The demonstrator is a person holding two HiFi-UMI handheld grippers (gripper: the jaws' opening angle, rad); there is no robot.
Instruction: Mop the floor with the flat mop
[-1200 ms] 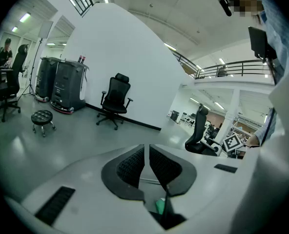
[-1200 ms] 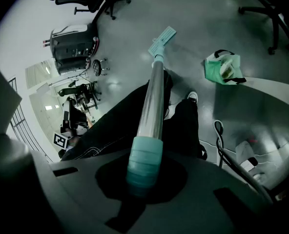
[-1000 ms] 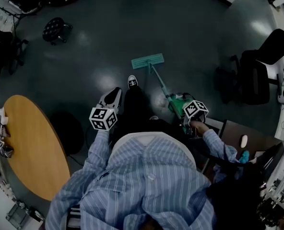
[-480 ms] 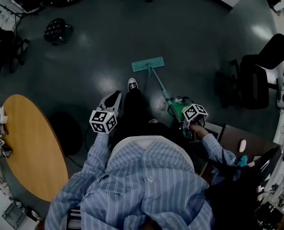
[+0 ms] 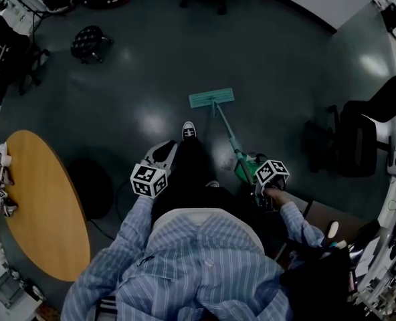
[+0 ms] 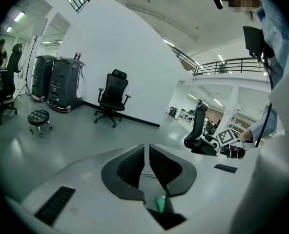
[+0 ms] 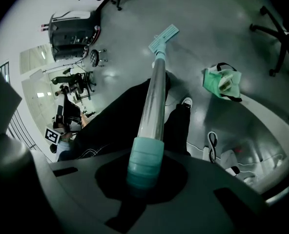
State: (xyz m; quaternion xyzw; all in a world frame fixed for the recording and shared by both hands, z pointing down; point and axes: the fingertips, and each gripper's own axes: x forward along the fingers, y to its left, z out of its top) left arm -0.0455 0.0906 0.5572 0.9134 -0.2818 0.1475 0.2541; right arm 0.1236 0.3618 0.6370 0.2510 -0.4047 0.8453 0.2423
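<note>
The flat mop's teal head (image 5: 211, 98) lies flat on the dark floor ahead of the person's shoe (image 5: 188, 130). Its handle (image 5: 230, 139) slants back to my right gripper (image 5: 263, 181), which is shut on it. In the right gripper view the teal grip (image 7: 145, 162) sits between the jaws of the right gripper (image 7: 144, 179), and the metal pole (image 7: 152, 99) runs out to the mop head (image 7: 164, 37). My left gripper (image 5: 161, 154) hangs left of the person's leg, away from the mop. In the left gripper view the left gripper (image 6: 146, 162) is shut with nothing between its ribbed pads (image 6: 132, 165).
A round wooden table (image 5: 44, 206) stands at the left. A small black stool (image 5: 87, 43) is at the far left, and black office chairs (image 5: 358, 139) at the right. A green bag (image 7: 222, 82) sits on the floor by the right gripper. Another office chair (image 6: 113, 96) stands by the white wall.
The head view has shifted, so the mop head, the shoe and both grippers sit a little lower in it. The right gripper has stayed shut on the handle; the left has stayed shut.
</note>
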